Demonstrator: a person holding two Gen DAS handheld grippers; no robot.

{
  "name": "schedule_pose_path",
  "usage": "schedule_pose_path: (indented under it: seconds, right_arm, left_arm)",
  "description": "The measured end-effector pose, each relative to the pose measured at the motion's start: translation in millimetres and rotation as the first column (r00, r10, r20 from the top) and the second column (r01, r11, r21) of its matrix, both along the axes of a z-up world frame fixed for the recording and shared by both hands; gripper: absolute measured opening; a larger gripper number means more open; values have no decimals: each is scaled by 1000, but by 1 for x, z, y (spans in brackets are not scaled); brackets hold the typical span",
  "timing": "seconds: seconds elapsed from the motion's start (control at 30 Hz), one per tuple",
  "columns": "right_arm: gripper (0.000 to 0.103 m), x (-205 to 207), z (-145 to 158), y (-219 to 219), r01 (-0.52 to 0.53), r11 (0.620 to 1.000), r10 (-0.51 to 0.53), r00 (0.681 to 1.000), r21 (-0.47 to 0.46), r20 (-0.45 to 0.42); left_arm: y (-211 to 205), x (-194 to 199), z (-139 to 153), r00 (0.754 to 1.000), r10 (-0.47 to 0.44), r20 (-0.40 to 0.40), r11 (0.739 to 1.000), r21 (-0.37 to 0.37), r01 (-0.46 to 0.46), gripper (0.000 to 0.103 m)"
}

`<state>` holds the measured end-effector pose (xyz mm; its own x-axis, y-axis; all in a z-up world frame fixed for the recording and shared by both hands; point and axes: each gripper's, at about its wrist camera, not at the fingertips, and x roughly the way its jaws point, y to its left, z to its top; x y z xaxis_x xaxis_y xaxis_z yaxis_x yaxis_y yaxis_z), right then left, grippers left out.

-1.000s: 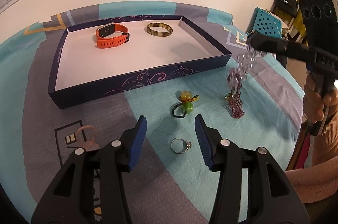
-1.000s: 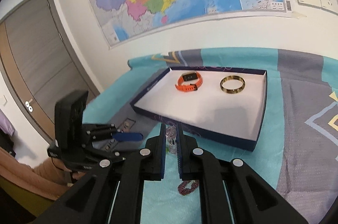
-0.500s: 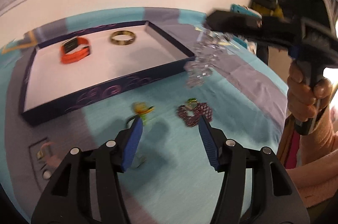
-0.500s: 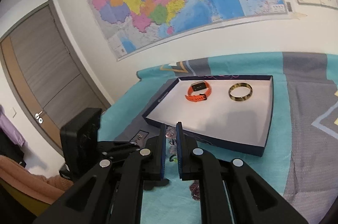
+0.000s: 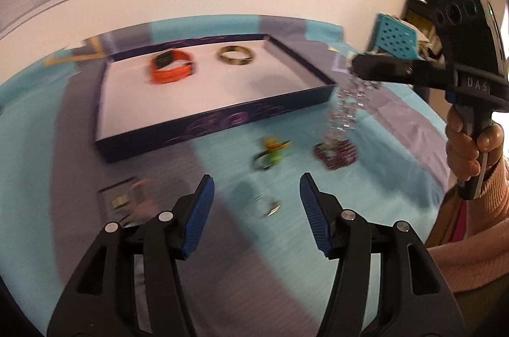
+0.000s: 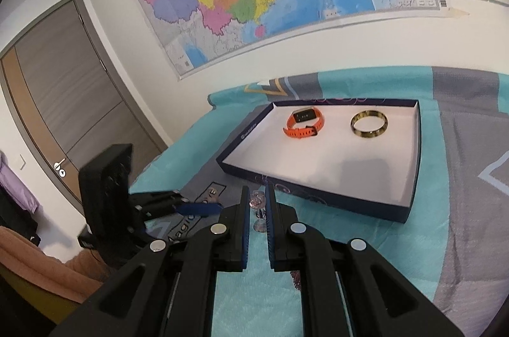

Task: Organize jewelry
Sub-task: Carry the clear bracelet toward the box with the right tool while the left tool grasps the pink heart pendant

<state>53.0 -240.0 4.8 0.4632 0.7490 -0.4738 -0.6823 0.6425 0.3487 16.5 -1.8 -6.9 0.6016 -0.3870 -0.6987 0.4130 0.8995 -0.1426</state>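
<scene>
The right gripper (image 6: pixel 256 203) is closed on a clear bead bracelet (image 5: pixel 345 108), which hangs from its tips above the table's (image 5: pixel 397 165) teal and grey cloth, just off the near right corner of the tray (image 5: pixel 222 122) and over a dark red beaded piece (image 5: pixel 335 153) lying on the cloth. A hand (image 5: pixel 467 143) in a pink sleeve grips its handle. The left gripper (image 5: pixel 254 194) has just been opening; its blue pads stand apart with nothing between them, above a ring (image 5: pixel 266 207) on the cloth, blurred. Beyond the ring lies a green and yellow charm (image 5: pixel 272 151). In the white-floored tray sit an orange watch (image 6: pixel 303 124) and, to its right and apart from it, a gold bangle (image 6: pixel 369 124), both near the far wall. A small pinkish item (image 5: pixel 143 203) at the left is too blurred to identify.
</scene>
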Motion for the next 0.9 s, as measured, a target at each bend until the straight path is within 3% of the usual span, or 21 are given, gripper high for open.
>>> schedule_pose_path:
  seconds: [0.23,0.5,0.9]
  right_arm:
    - [8,2,-9,4,-7,1000,7,1000,-12,-16]
    - [8,0,-13,10,-12,1000,12,1000,-27,-20]
    - [8,2,-13,11,-8,999,7,1000,-32,-29]
  left_arm:
    - [32,-13,-9,994,106,-18,992,64,-105,56]
    - [54,-13,-10,983,183,-14,980,82,-181,56]
    - [43,20,-11,985,174,7,977,121,-174,49]
